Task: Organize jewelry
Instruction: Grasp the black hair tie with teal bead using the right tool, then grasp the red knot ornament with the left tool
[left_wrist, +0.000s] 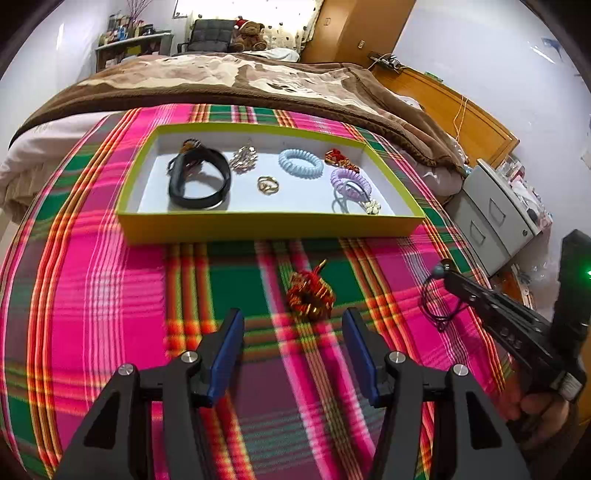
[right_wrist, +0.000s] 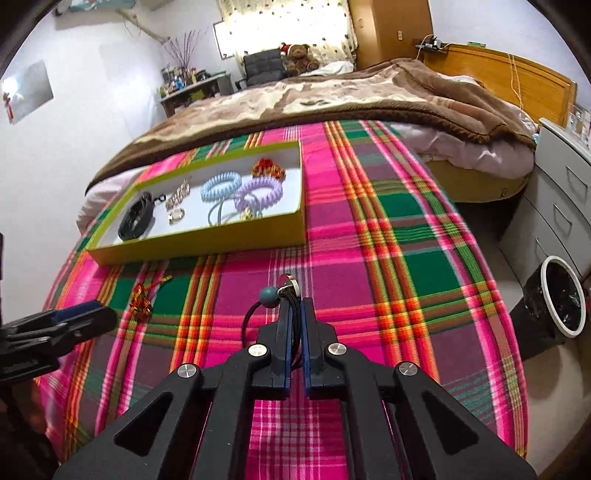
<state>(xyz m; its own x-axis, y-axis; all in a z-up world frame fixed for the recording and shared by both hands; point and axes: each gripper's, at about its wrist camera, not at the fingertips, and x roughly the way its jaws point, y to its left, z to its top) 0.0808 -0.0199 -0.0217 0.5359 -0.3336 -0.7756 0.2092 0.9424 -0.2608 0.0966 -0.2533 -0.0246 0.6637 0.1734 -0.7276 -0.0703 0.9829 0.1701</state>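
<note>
A yellow-green tray (left_wrist: 273, 225) (right_wrist: 207, 245) on the plaid blanket holds a black band (left_wrist: 199, 177), a silver brooch (left_wrist: 243, 159), a gold ring (left_wrist: 267, 184), blue (left_wrist: 300, 163) and purple (left_wrist: 350, 181) coil hair ties and a red-gold ornament (left_wrist: 341, 159). A second red-gold ornament (left_wrist: 310, 293) (right_wrist: 142, 301) lies on the blanket just ahead of my left gripper (left_wrist: 292, 325), which stands open. My right gripper (right_wrist: 294, 308) is shut on a black cord necklace (right_wrist: 286, 295) with a grey-blue bead (right_wrist: 268, 296) and a silver ring. In the left wrist view the cord (left_wrist: 439, 306) hangs from its tip.
A brown blanket (left_wrist: 236, 79) covers the bed behind the tray. Grey drawers (right_wrist: 557, 192) and a black waste bin (right_wrist: 563, 299) stand to the right beside a wooden headboard (right_wrist: 509, 74). A person's hand (left_wrist: 532, 406) holds the right gripper's handle.
</note>
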